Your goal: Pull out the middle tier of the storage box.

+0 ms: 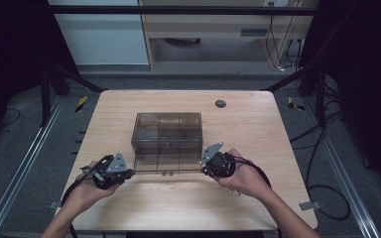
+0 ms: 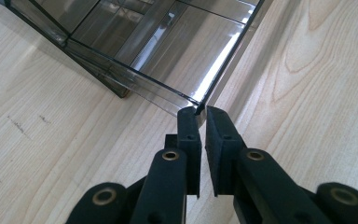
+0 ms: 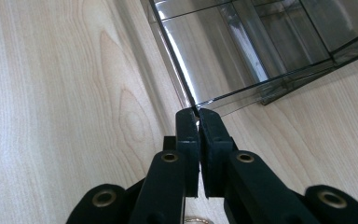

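Claws pinch box corners on table

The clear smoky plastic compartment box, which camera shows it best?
The high view: the whole clear smoky plastic compartment box with its dividers shows there. The left gripper view and right gripper view each catch just one near corner.

We see a smoky, grey-brown see-through box with darker divider lines crossing inside it, on a pale tabletop of light wood with tan, wavy grain. Our left gripper and right gripper are matte black with small brass-coloured rings at the joints, and each carries a grey plate. A dark grey round cap dots the wood.
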The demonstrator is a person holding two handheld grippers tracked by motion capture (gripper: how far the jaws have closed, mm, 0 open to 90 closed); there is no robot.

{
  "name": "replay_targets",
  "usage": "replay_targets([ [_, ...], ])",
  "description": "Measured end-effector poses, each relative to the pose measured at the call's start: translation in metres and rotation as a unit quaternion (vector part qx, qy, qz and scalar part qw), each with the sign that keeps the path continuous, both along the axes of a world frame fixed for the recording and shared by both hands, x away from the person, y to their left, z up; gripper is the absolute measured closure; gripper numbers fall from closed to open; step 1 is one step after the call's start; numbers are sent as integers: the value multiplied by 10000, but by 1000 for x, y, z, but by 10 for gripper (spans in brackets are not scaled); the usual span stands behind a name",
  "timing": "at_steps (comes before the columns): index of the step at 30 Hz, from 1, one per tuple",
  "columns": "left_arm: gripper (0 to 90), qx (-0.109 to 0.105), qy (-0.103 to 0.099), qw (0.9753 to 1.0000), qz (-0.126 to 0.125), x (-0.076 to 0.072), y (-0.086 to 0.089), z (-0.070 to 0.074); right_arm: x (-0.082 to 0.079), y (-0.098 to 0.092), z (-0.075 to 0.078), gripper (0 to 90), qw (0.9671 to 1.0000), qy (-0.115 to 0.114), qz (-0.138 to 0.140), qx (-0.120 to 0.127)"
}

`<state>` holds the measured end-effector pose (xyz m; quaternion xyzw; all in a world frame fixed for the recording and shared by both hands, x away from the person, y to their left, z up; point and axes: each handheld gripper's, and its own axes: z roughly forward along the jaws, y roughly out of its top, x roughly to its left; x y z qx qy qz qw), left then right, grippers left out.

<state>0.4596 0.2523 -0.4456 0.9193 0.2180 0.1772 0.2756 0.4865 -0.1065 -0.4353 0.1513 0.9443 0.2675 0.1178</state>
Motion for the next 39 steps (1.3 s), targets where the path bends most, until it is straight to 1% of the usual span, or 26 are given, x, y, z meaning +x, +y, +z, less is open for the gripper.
replay_targets([
  [7,842,24,2,10000,-11,-2,0,-1,-3,1,-1,878,10000,3,6,-30],
  [25,842,-30,17,10000,9,-3,2,-3,-6,2,-3,878,10000,11,13,-29],
  [28,843,8,30,10000,2,-4,1,-5,-5,2,-4,877,10000,17,29,-45],
  [39,842,-45,7,10000,18,-4,2,-6,-5,2,-5,877,10000,25,11,-21],
])
